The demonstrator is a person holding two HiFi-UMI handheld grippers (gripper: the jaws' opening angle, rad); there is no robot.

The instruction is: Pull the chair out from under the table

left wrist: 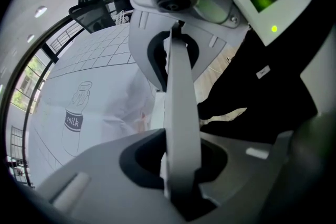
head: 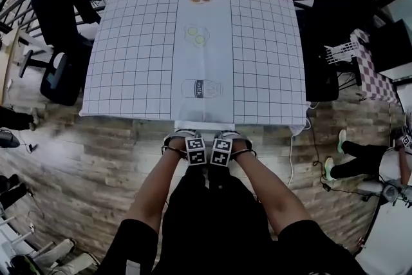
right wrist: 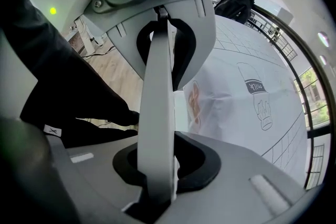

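The chair [head: 205, 126] is white, and most of it is hidden under the table [head: 129, 61] — I see only the thin top edge of its back, along the middle of the table's near side. My left gripper [left wrist: 181, 176] and right gripper [right wrist: 157, 176] clamp this edge side by side. The table is square, covered in white with grid lines.
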